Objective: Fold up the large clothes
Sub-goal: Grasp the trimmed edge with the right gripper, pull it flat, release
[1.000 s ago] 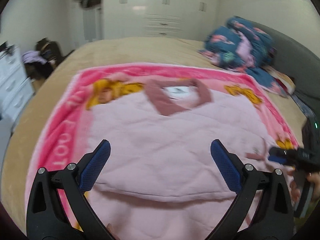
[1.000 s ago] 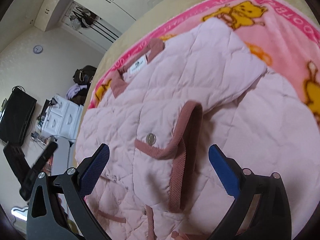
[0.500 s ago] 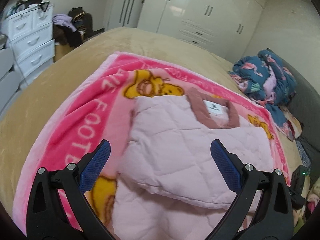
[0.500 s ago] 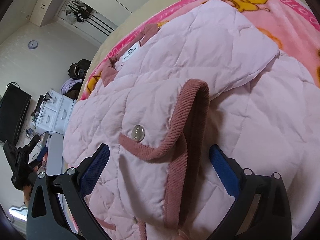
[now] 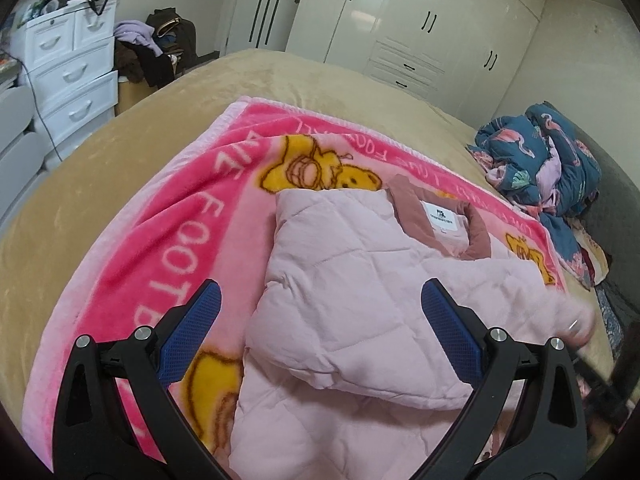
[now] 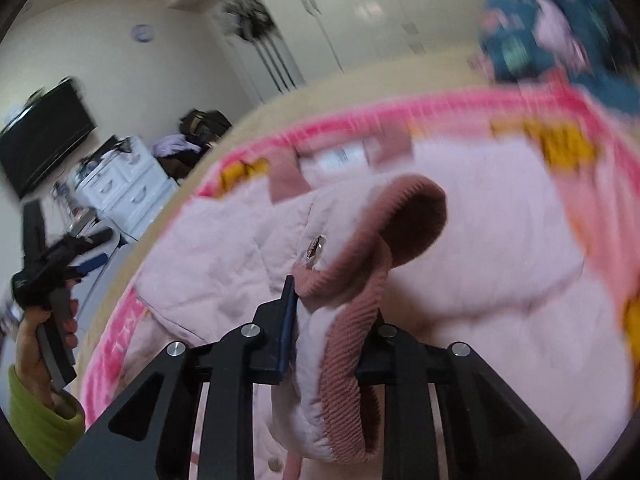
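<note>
A pale pink quilted jacket [image 5: 360, 304] with a dusty-rose collar [image 5: 476, 236] lies partly folded on a pink cartoon blanket [image 5: 192, 216] on the bed. My left gripper [image 5: 320, 332] is open and empty, held above the jacket's left folded edge. My right gripper [image 6: 332, 316] is shut on the jacket's sleeve cuff [image 6: 360, 280], a ribbed rose band with a metal snap [image 6: 314, 246], and holds it lifted above the jacket body [image 6: 500, 264]. The left gripper also shows in the right wrist view [image 6: 86, 252], held in a hand at the far left.
The tan bedspread [image 5: 120, 152] surrounds the blanket. A heap of blue patterned bedding [image 5: 548, 164] lies at the bed's right side. White drawers [image 5: 68, 68] and a pile of clothes [image 5: 156, 48] stand left of the bed. White wardrobes [image 5: 420, 20] line the far wall.
My right gripper has closed on the sleeve cuff and lifted it, swinging fast so the view is blurred. My left gripper has drifted left and stays open.
</note>
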Tool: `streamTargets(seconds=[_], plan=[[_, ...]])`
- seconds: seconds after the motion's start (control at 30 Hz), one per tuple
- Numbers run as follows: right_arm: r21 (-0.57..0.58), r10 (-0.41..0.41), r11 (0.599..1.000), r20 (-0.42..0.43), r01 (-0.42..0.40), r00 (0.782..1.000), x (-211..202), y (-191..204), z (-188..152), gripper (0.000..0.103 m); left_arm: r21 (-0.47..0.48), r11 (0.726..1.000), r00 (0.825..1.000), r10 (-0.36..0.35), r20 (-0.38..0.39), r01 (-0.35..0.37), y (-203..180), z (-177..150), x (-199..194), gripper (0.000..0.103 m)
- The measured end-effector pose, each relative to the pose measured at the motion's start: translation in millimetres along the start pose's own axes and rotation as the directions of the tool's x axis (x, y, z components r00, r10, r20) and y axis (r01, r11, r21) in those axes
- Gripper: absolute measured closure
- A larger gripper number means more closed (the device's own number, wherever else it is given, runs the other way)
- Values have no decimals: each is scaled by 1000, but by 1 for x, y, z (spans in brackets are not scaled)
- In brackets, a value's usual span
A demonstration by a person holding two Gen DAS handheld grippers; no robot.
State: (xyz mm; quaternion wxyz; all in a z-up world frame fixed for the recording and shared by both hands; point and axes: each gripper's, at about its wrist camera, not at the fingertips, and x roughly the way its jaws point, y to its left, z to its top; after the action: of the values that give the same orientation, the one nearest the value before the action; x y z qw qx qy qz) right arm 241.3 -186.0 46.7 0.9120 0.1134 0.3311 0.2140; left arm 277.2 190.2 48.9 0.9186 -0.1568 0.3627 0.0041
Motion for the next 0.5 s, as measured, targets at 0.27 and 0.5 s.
streamTargets(seconds=[0.27,0.5], plan=[[-122,-34,991,121,49,992,-19,-1,77,84,-21,1000,1000,-5,12,5,2,1,4,9],[-70,-84,994,60,88,995,12,-29,75,84,6,1000,1000,-21,-4,21,-10,-1,16,9]])
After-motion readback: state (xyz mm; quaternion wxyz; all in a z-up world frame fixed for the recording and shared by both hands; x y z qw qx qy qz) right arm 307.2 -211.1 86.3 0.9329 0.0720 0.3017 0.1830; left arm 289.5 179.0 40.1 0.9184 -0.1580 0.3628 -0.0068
